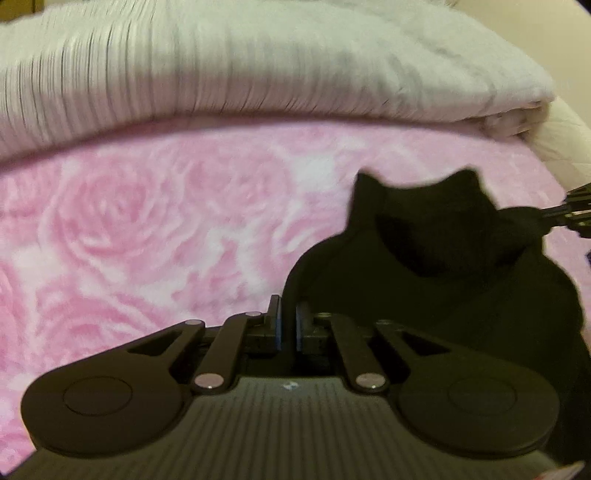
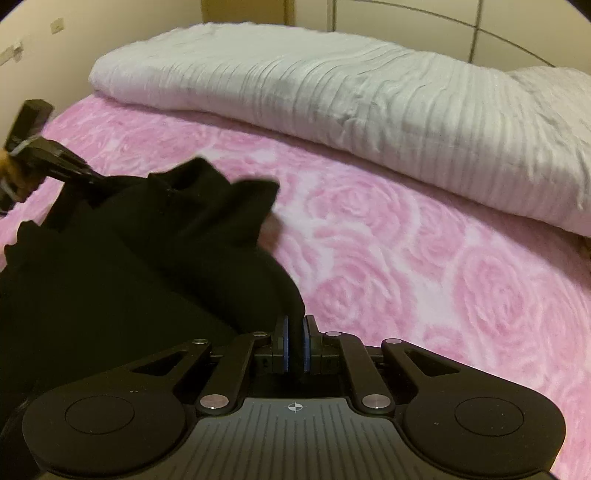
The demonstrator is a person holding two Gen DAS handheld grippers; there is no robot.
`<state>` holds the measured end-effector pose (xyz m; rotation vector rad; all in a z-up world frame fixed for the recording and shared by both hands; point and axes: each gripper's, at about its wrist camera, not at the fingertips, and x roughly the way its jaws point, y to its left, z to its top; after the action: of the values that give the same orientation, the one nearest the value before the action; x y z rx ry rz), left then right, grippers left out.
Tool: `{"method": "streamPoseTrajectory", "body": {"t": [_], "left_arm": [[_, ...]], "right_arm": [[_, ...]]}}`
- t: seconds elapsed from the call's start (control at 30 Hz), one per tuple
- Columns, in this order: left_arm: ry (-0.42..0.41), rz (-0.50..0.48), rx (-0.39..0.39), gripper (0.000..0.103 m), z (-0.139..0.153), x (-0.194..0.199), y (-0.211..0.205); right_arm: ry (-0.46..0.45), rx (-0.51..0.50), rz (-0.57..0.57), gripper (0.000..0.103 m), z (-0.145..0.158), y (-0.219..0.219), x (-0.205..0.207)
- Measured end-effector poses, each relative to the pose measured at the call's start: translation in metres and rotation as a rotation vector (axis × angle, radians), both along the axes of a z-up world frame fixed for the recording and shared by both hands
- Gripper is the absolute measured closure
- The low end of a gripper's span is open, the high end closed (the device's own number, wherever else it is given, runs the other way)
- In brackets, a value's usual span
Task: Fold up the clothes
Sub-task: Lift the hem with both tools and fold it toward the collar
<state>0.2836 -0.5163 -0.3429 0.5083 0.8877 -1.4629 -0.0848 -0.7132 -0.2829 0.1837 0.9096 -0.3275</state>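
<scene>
A black garment [image 1: 436, 254] hangs bunched between my two grippers above a pink rose-patterned blanket [image 1: 129, 229]. My left gripper [image 1: 289, 325] is shut on an edge of the black fabric, which runs up between its blue pads. In the right wrist view the same garment [image 2: 129, 266] fills the lower left, and my right gripper [image 2: 295, 343] is shut on another edge of it. The other gripper shows at each view's side, the right one [image 1: 569, 214] and the left one [image 2: 74, 168], both biting the cloth. The garment's lower part is hidden behind the gripper bodies.
A folded white ribbed quilt [image 1: 221, 74] lies across the far side of the bed, also in the right wrist view as the quilt [image 2: 351, 99]. Cream walls [image 2: 110, 29] stand behind it. The pink blanket [image 2: 424, 258] is bare to the right of the garment.
</scene>
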Motion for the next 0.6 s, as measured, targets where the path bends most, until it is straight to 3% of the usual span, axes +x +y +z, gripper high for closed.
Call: {"method": "streamPoseTrajectory", "body": {"t": [0.17, 0.27, 0.33, 0.4, 0.53, 0.6], "left_arm": [[0.027, 0.012, -0.15, 0.101, 0.058, -0.029, 0.072], [0.031, 0.051, -0.171, 0.101, 0.071, -0.063, 0.142], [0.078, 0.08, -0.113, 0.101, 0.061, -0.087, 0.188], [0.104, 0.087, -0.016, 0.101, 0.038, -0.116, 0.228], [0.074, 0.068, 0.194, 0.101, 0.0, -0.16, 0.283], [0.11, 0.13, 0.236, 0.1, -0.001, -0.167, 0.304]], "right_arm": [[-0.053, -0.121, 0.08, 0.097, 0.046, 0.042, -0.03], [-0.061, -0.209, 0.149, 0.097, 0.073, 0.097, -0.062], [-0.003, -0.229, 0.18, 0.097, 0.075, 0.141, -0.09], [0.101, -0.184, 0.183, 0.097, 0.061, 0.178, -0.116], [0.342, 0.07, 0.085, 0.097, 0.007, 0.225, -0.166], [0.365, 0.207, -0.006, 0.097, -0.006, 0.237, -0.186]]}}
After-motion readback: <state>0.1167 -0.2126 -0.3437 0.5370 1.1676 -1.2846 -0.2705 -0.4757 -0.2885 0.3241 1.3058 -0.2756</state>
